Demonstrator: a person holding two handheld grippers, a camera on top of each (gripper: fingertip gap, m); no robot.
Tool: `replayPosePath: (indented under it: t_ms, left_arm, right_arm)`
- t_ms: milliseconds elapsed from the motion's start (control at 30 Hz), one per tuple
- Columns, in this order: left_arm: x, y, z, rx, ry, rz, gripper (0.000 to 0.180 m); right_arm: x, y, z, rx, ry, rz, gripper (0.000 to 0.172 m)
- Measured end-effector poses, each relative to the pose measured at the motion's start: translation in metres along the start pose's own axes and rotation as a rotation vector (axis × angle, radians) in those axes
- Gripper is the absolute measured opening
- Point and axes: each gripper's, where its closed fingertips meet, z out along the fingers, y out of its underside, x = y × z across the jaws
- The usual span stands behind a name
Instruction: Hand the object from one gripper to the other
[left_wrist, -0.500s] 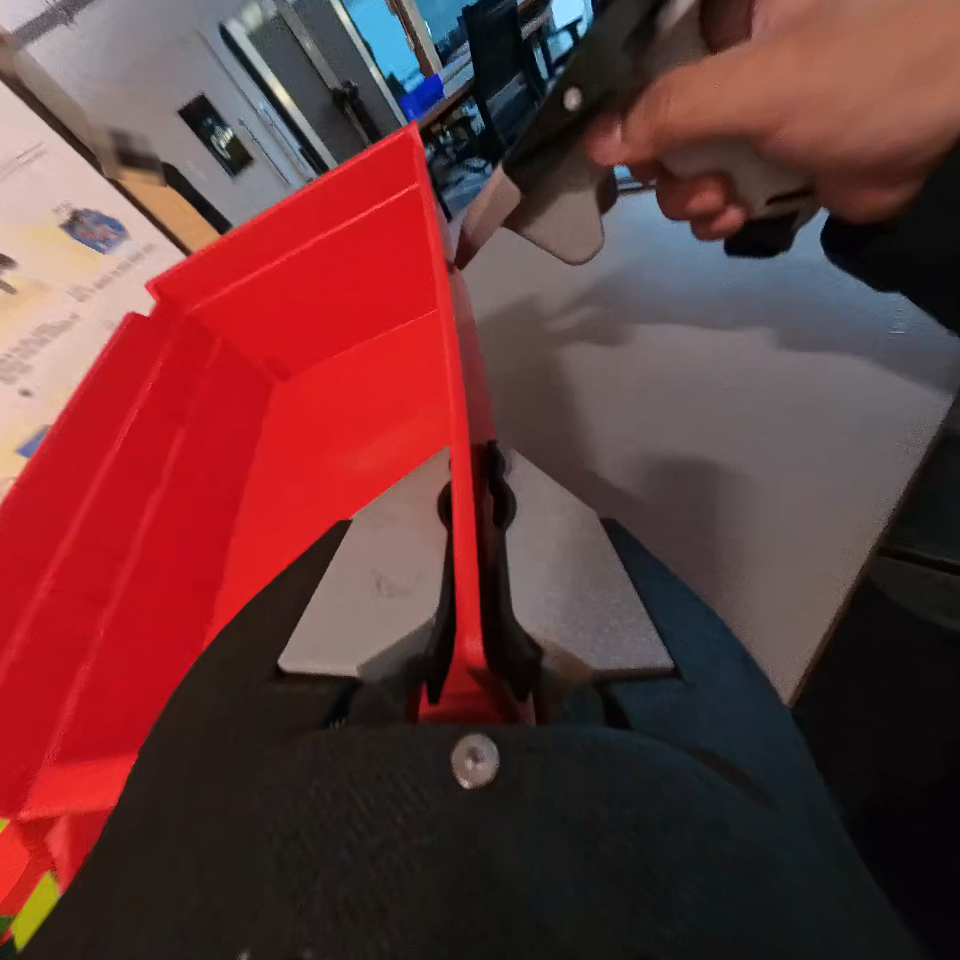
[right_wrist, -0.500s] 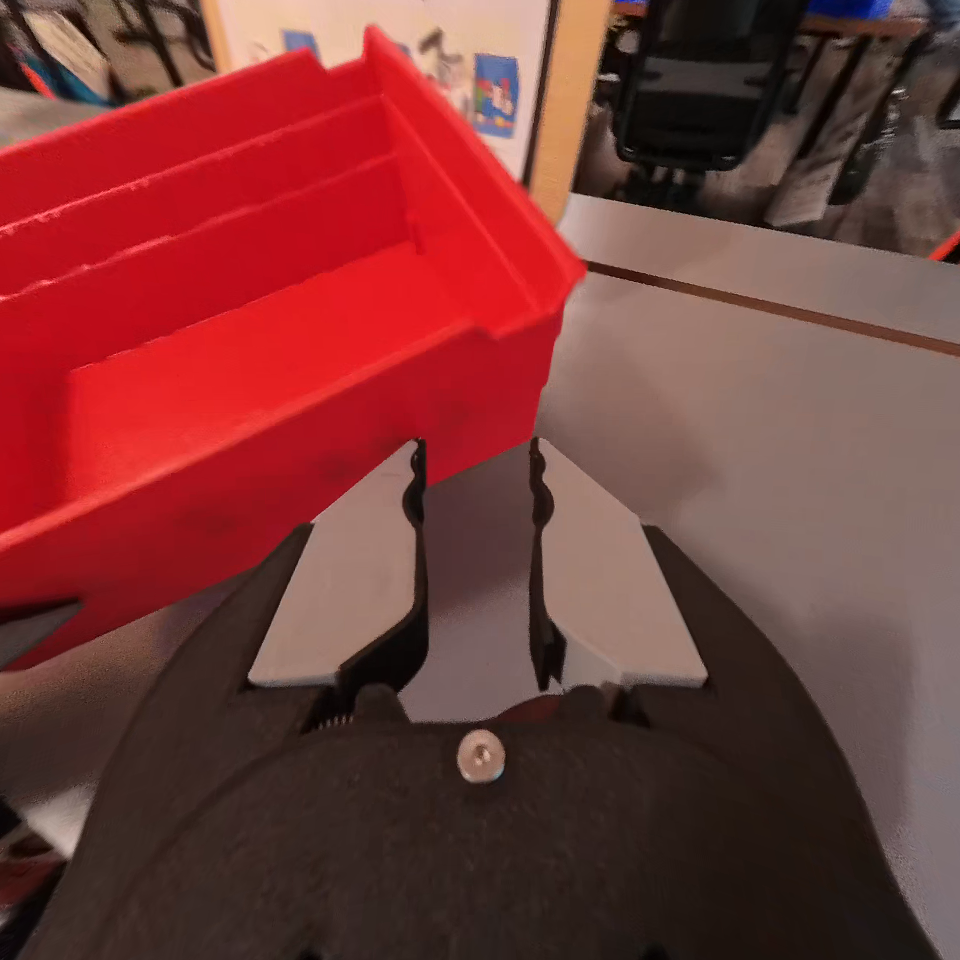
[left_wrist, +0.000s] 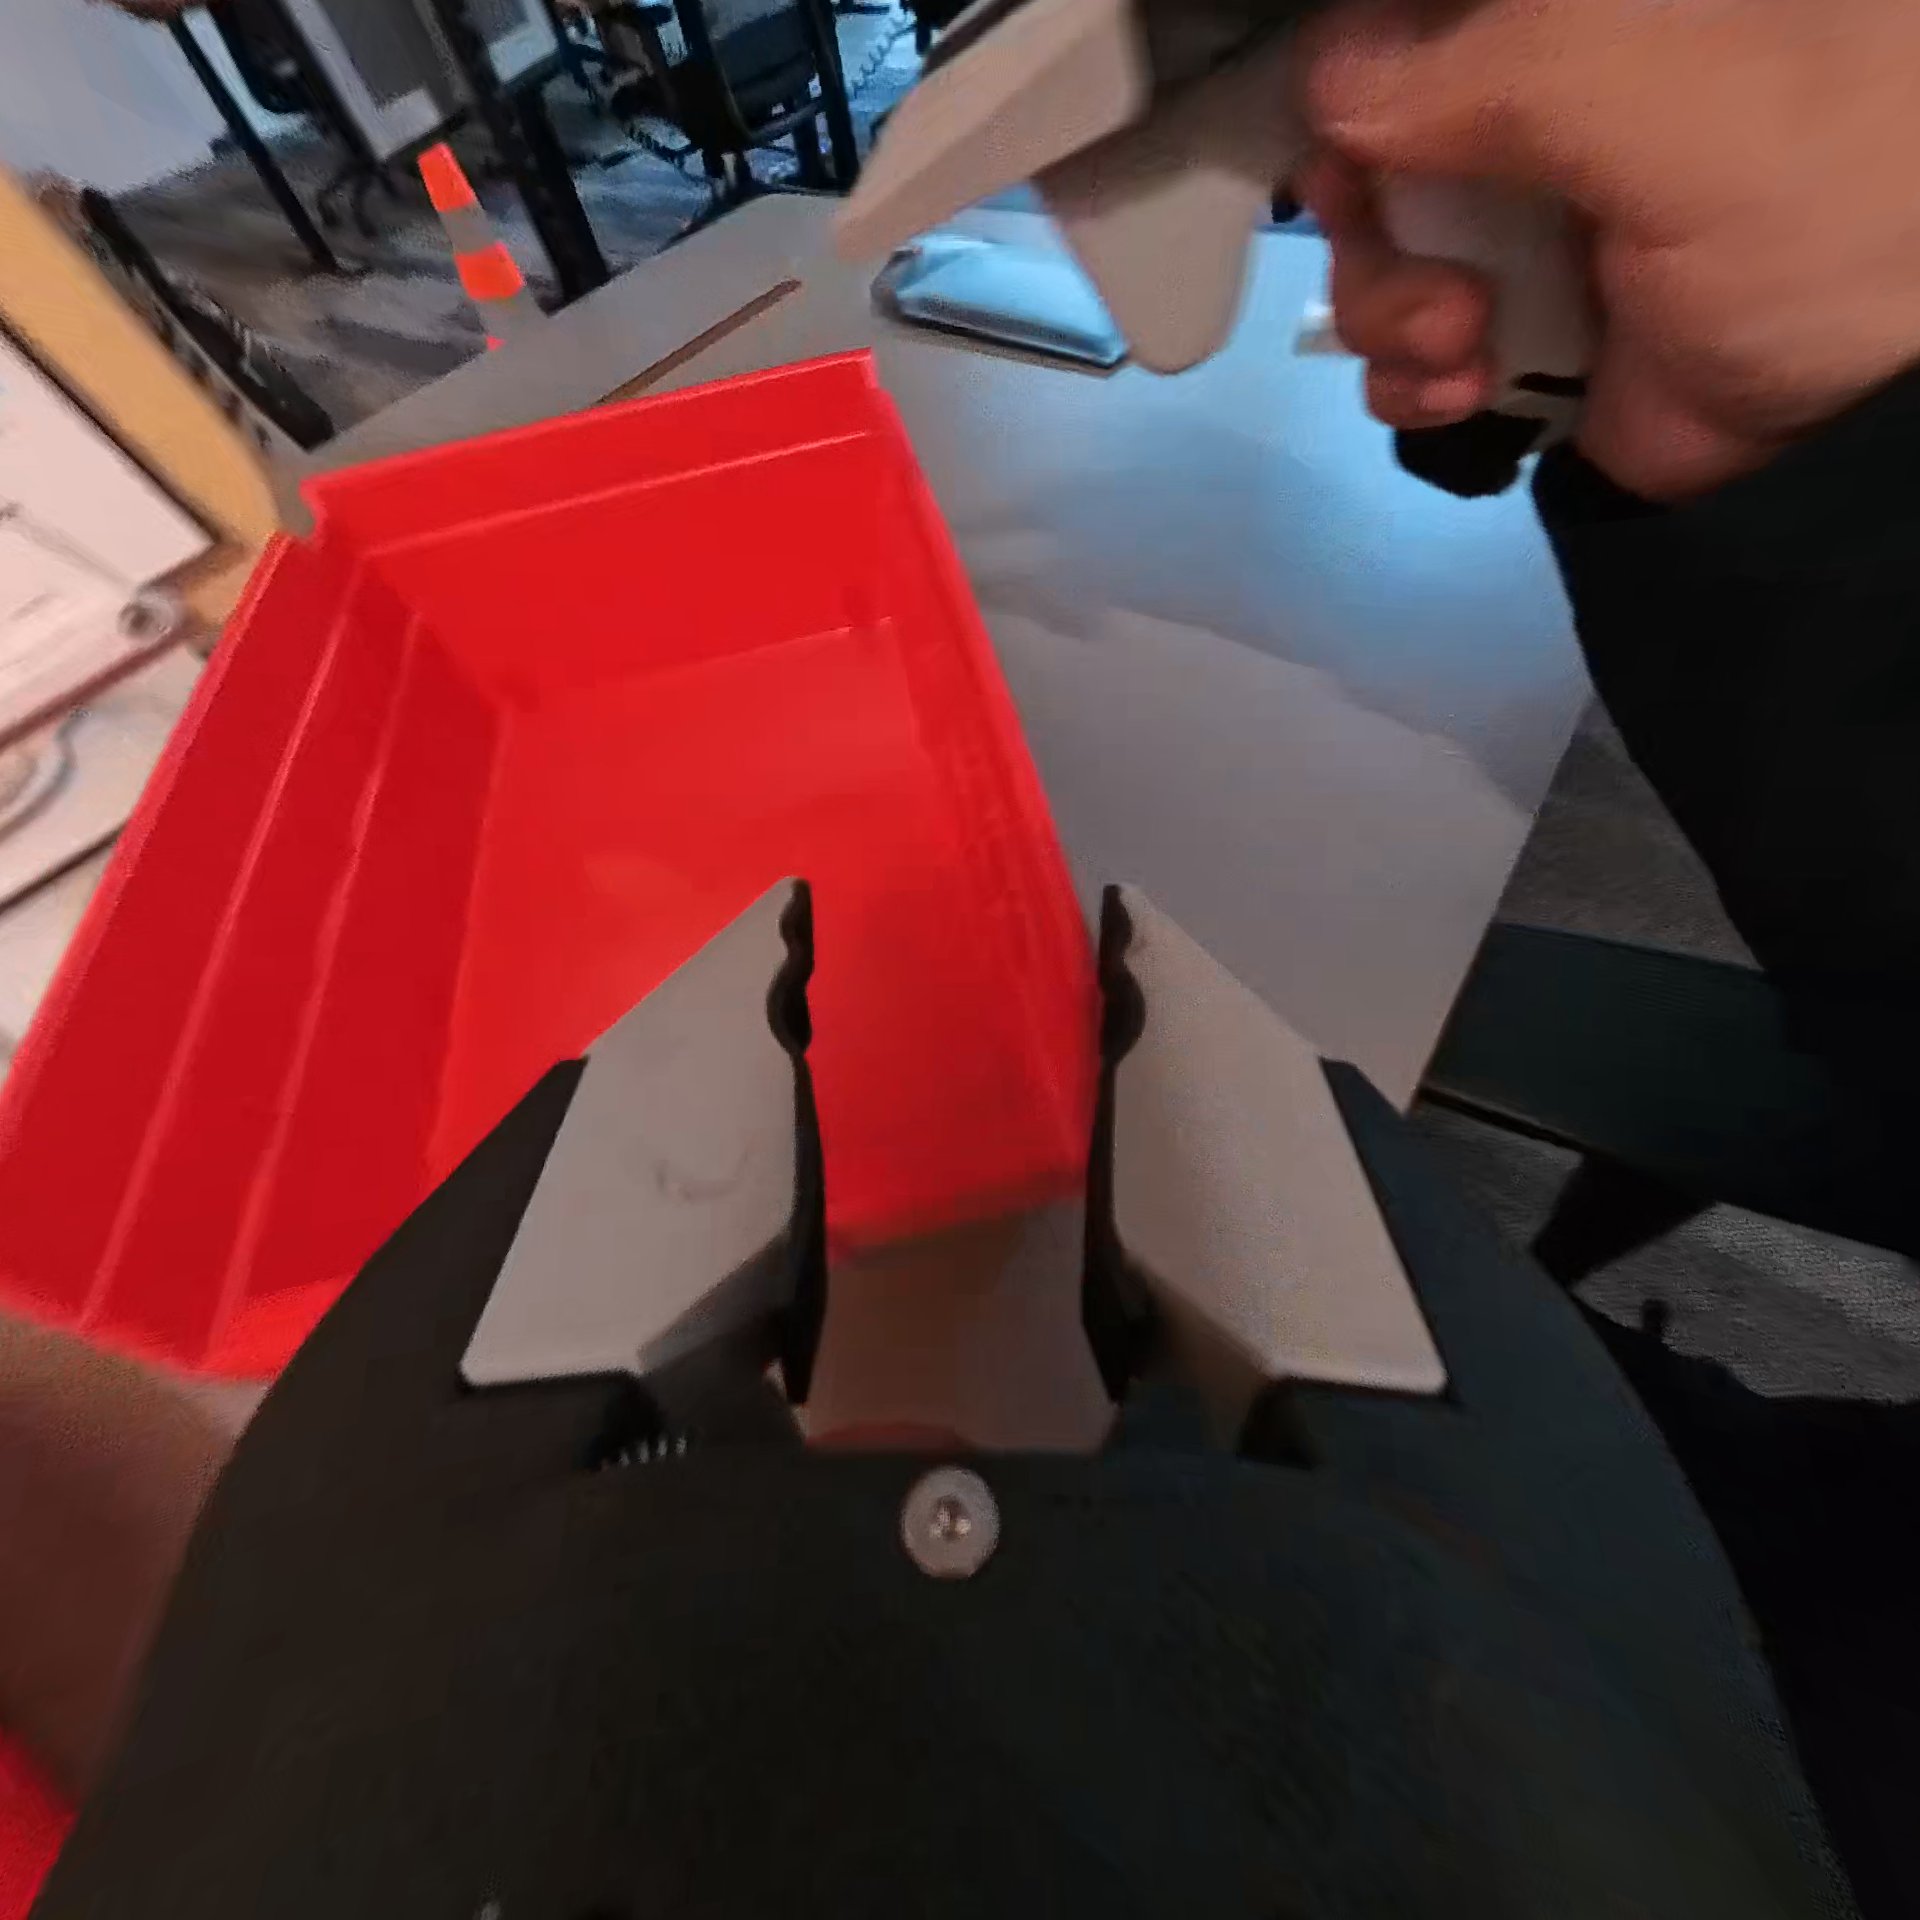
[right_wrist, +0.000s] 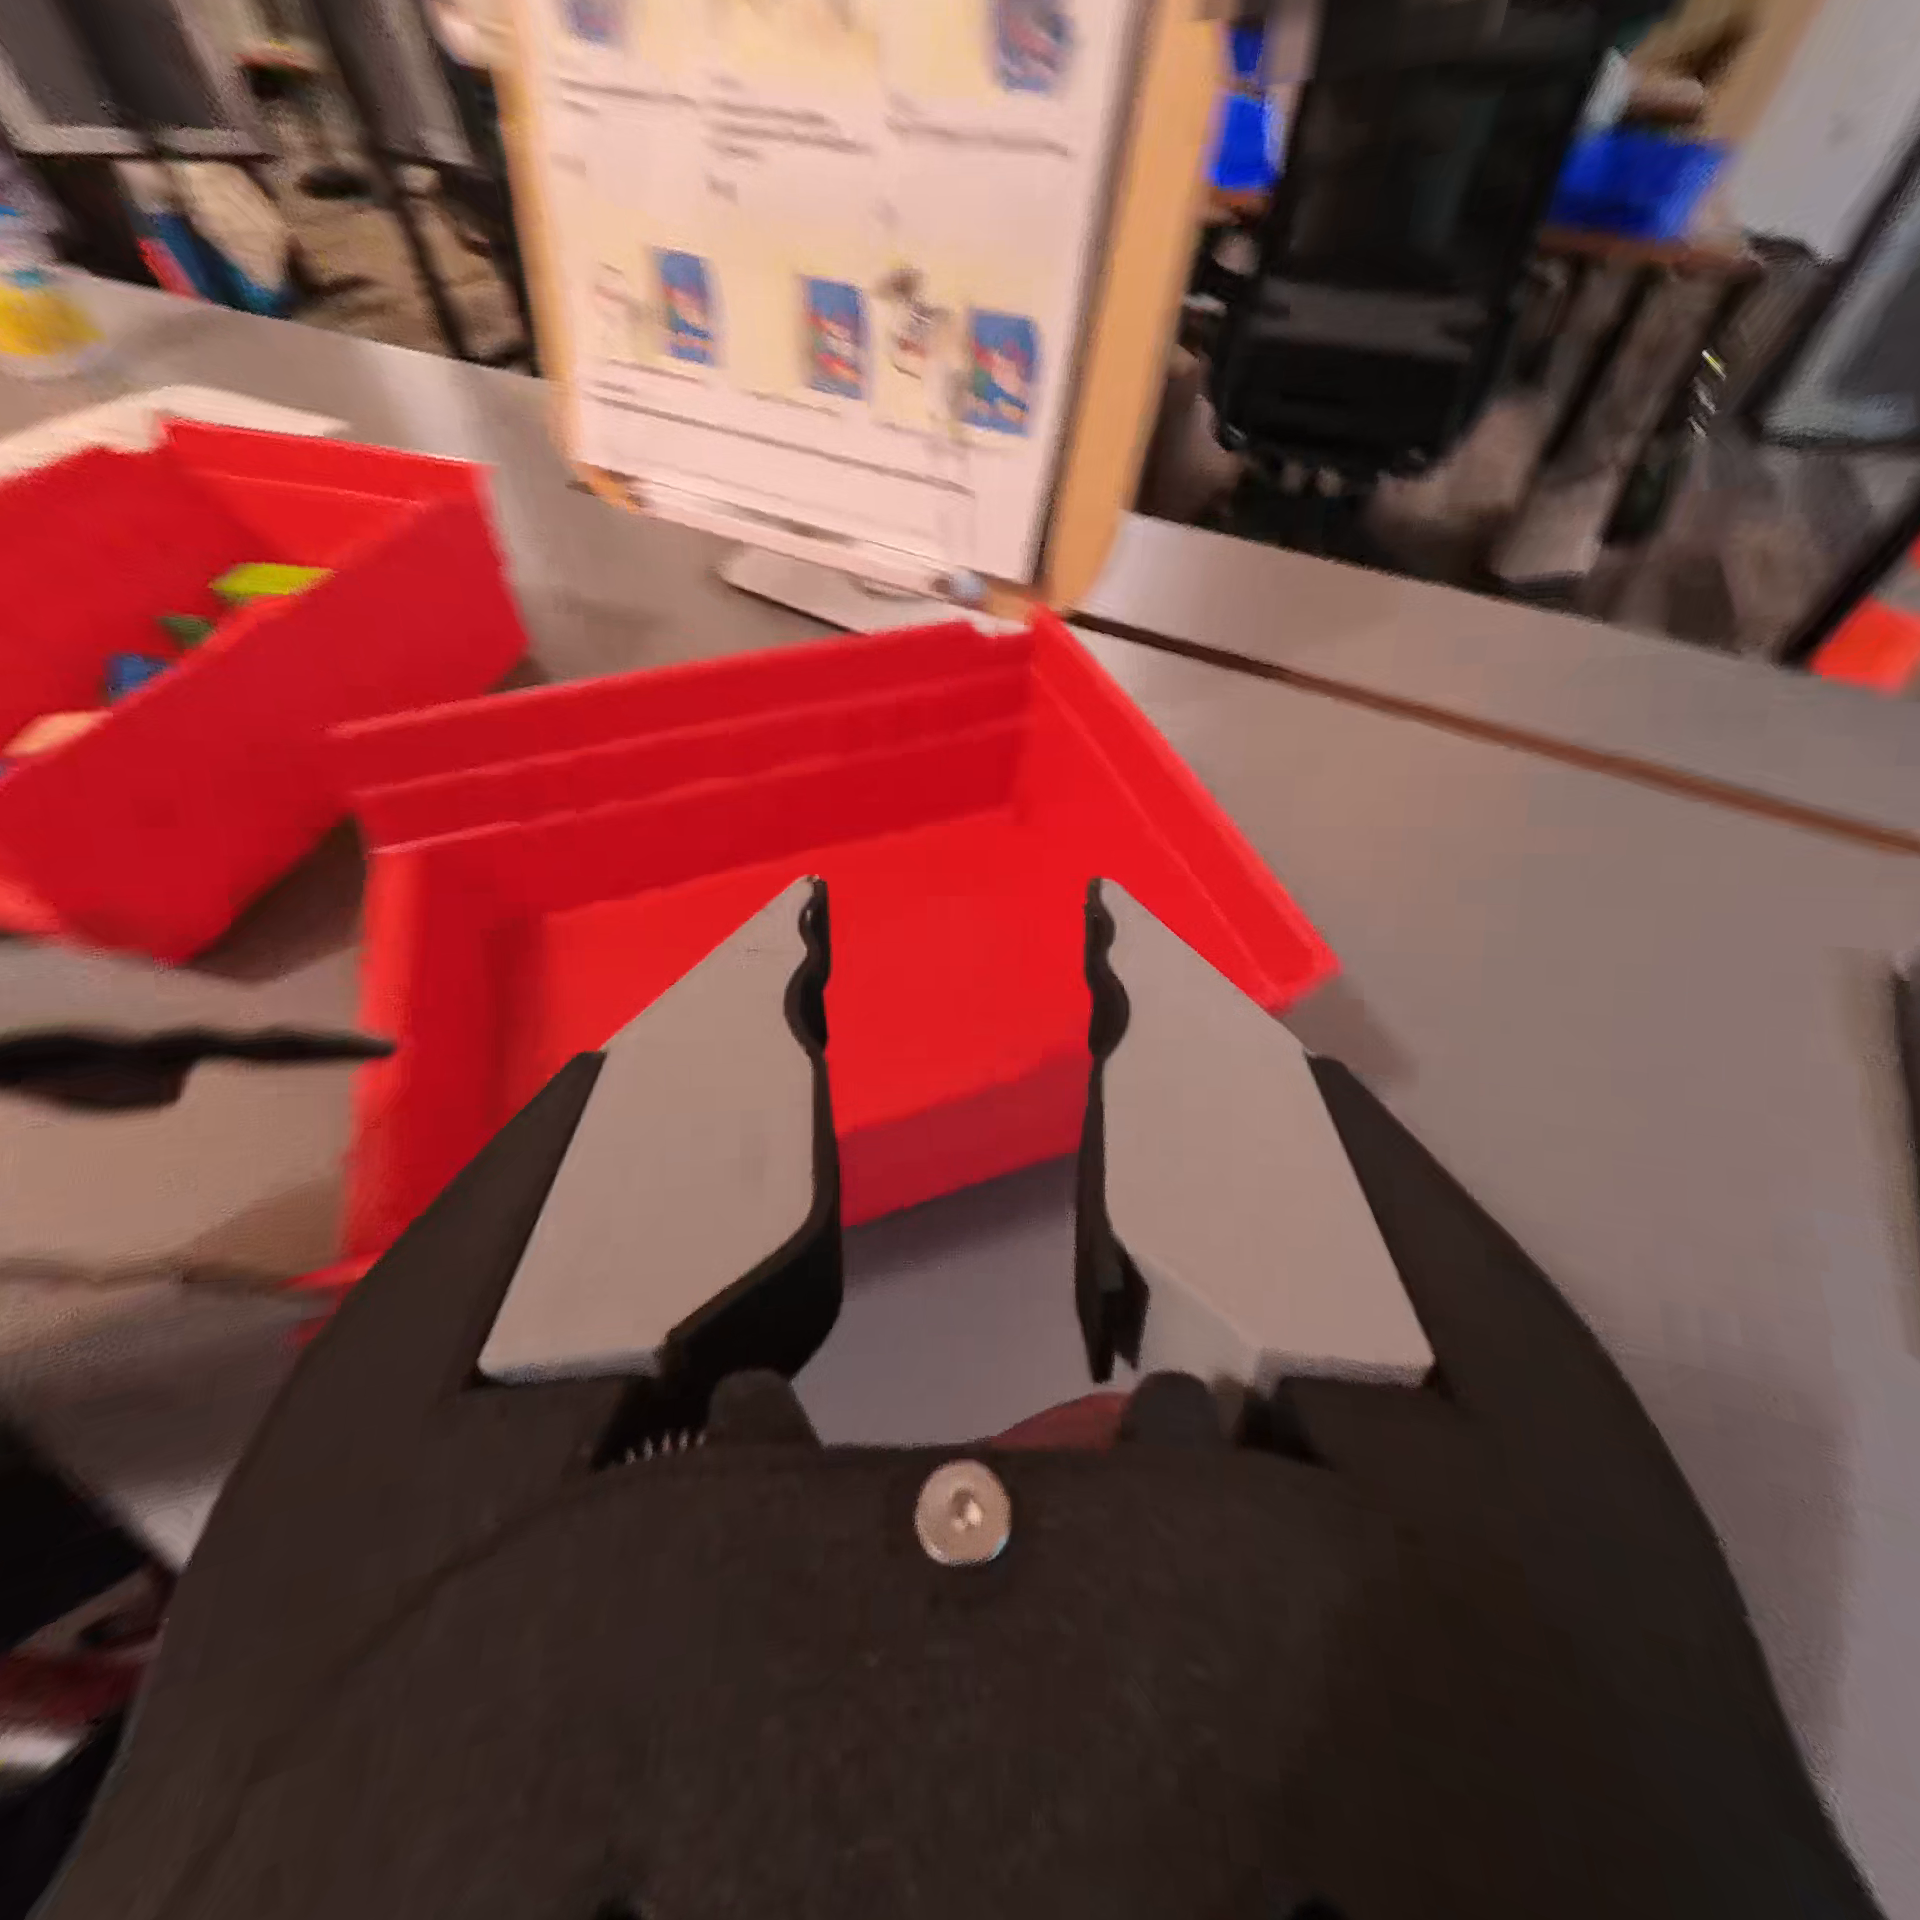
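Left gripper (left_wrist: 951, 997): I see its fingers spread wide, nothing pinched.
Right gripper (right_wrist: 951, 987): fingers apart too, gripping nothing.
Red bin (left_wrist: 644, 790): resting on the grey table (left_wrist: 1247, 644) — under both sets of fingertips, in neither grasp.
Second red bin (right_wrist: 208, 665): off to the left, coloured pieces inside.
Hand (left_wrist: 1621, 229): holds the right gripper up, above the table.
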Motion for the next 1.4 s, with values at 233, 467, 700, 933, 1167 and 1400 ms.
replayPosePath:
  t_ms: [233,467,700,933,1167,1400]
  left_arm:
    - [-0.11,0.045,-0.091,-0.038,-0.24,-0.19,0.056]
    - [-0.18,0.107,-0.133,-0.129,-0.41,-0.383,0.068]
    - [-0.188,0.113,-0.134,-0.104,-0.389,-0.409,0.077]
    - [-0.184,0.11,-0.129,-0.127,-0.416,-0.367,0.072]
    - [-0.19,0.126,-0.101,-0.159,-0.437,-0.348,0.062]
    - [-0.202,0.13,-0.127,-0.217,-0.531,-0.257,0.022]
  right_arm:
    - [-0.124,0.045,0.004,-0.24,-0.265,-0.364,0.066]
    - [-0.156,0.101,0.016,-0.466,-0.291,-0.65,0.069]
    - [-0.066,0.116,0.006,-0.622,-0.082,-0.555,0.062]
    - [0.003,0.105,-0.014,-0.585,0.045,-0.346,0.058]
    - [-0.059,0.094,0.002,-0.468,-0.12,-0.493,0.035]
    - [-0.044,0.076,-0.014,-0.408,-0.154,-0.342,0.053]
